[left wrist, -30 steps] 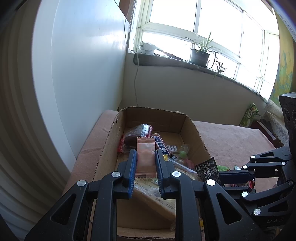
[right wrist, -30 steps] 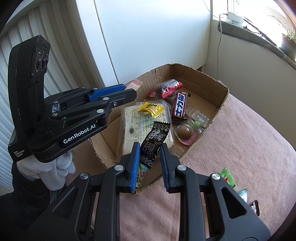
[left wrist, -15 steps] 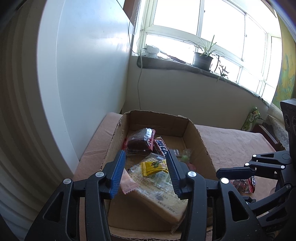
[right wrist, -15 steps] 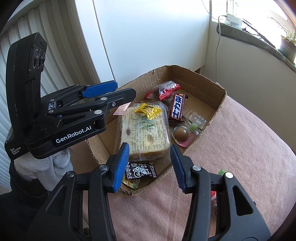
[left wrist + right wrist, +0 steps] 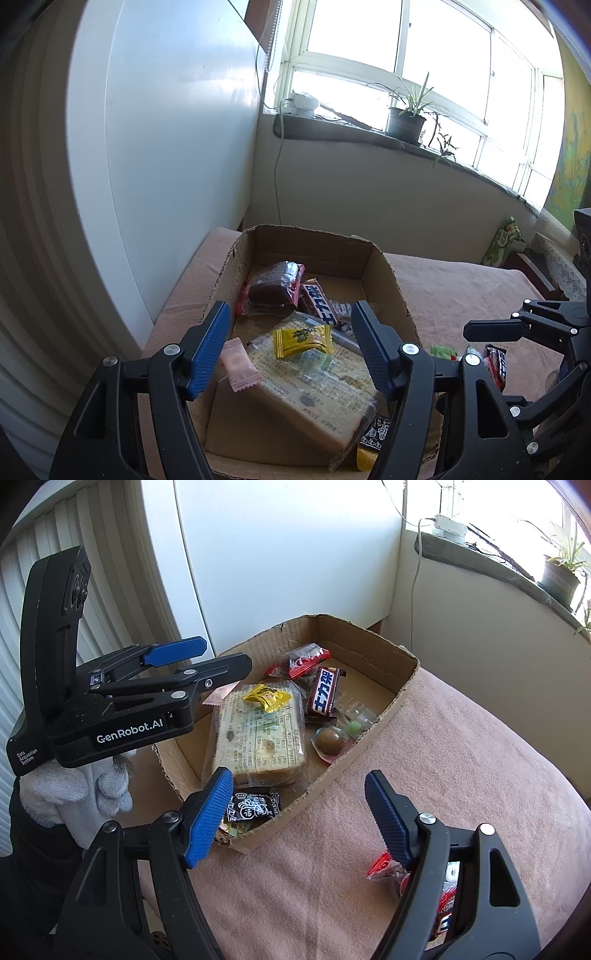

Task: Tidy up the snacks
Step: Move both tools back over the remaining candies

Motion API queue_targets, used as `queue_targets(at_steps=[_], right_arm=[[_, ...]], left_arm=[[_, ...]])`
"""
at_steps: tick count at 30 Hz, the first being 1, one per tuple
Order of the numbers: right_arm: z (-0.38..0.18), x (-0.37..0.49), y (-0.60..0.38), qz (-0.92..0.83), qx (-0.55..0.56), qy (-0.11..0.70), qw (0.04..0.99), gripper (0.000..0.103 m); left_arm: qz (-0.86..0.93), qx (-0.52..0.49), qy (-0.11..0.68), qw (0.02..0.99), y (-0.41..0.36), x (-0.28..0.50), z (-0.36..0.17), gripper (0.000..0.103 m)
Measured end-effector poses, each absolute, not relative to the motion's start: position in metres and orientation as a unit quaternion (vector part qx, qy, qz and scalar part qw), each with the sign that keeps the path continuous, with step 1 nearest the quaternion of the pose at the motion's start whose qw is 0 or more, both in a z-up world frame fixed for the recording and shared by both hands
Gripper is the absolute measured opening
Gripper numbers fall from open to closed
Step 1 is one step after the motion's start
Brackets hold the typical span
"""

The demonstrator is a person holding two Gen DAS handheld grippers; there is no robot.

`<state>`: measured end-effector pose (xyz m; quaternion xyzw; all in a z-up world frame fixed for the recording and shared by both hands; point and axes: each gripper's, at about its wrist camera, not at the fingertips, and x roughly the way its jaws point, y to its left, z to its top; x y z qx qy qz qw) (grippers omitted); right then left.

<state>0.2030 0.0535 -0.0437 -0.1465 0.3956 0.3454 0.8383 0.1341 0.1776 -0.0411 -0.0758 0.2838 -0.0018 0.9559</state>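
Now both tools stand with their jaws apart, having just been opening, and nothing is clamped between either pair. The left tool (image 5: 291,345) hangs over the near end of the cardboard box (image 5: 384,266); a pink wrapper (image 5: 239,363) lies just beside its left blue pad, at about nine o'clock from the bread pack (image 5: 314,384), resting against that pack's edge. A yellow candy (image 5: 302,340) lies on top of the bread pack, between the two pads as the camera sees it, but below them and untouched.

The right tool (image 5: 299,810) hovers at the box's near corner. Just past its left pad a black packet (image 5: 255,805) with white print lies inside the box, at six o'clock from the bread pack. Under its right finger, on the pink cloth (image 5: 461,760) covering the tabletop, a red-and-clear wrapped snack (image 5: 384,867) lies outside the box.

Further into the box, at twelve o'clock from the bread, sits a dark cake in a red-edged wrapper (image 5: 275,286), and at one o'clock a chocolate bar (image 5: 325,692) with white characters. At three o'clock lie a round brown sweet in clear film (image 5: 328,740) and a small green one (image 5: 354,725).

A white-gloved hand (image 5: 74,794) holds the left tool at nine o'clock in the right camera's view.
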Motion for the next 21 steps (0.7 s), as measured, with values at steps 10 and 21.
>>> queue_targets(at_steps=[10, 21], right_arm=[[-0.031, 0.218, -0.023, 0.293, -0.088, 0.400, 0.864, 0.077], [-0.051, 0.227, -0.099, 0.235, -0.049, 0.432, 0.869, 0.077]], left_arm=[[-0.033, -0.068, 0.280, 0.957, 0.147, 0.136, -0.033, 0.068], [-0.085, -0.055, 0.293, 0.951, 0.101, 0.141, -0.031, 0.068]])
